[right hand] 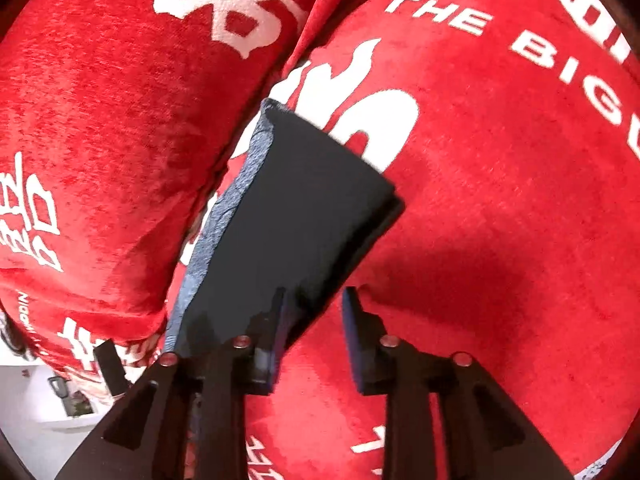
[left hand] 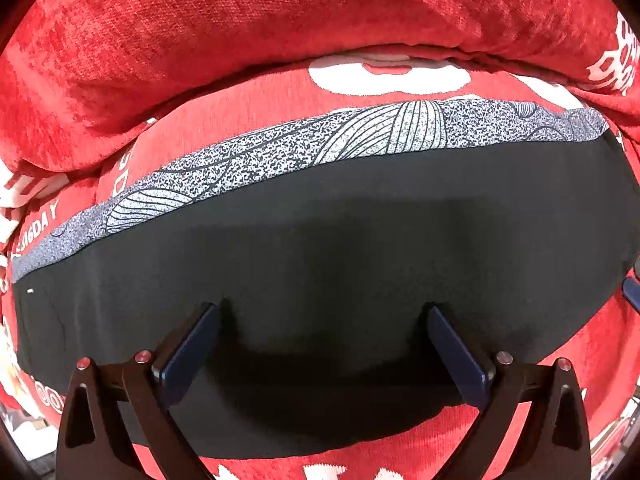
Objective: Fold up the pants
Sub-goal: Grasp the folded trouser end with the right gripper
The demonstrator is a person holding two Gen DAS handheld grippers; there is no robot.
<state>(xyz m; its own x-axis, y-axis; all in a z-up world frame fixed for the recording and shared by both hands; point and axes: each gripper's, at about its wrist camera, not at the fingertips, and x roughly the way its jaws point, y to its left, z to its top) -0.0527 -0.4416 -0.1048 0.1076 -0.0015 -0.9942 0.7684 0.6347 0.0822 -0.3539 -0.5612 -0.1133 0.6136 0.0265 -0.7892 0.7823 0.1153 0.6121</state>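
The pants (left hand: pixel 320 240) lie folded flat on a red seat cushion (left hand: pixel 248 108), black cloth on top and a grey patterned layer (left hand: pixel 280 148) showing along the far edge. My left gripper (left hand: pixel 324 309) points straight down over the black cloth, jaws wide open, fingertips (left hand: pixel 208 320) at or just above the fabric. In the right wrist view the pants (right hand: pixel 296 208) run away as a narrow black strip with a grey edge (right hand: pixel 240 184). My right gripper (right hand: pixel 316 292) stands at the strip's near right edge, open, its left finger (right hand: pixel 280 320) over the cloth and mostly red cushion in the gap.
A red back cushion (left hand: pixel 280 20) with white lettering rises behind the pants. The red seat (right hand: pixel 500 160) with white print spreads to the right of the strip. A pale floor with small items (right hand: pixel 60 400) shows past the cushion's edge at lower left.
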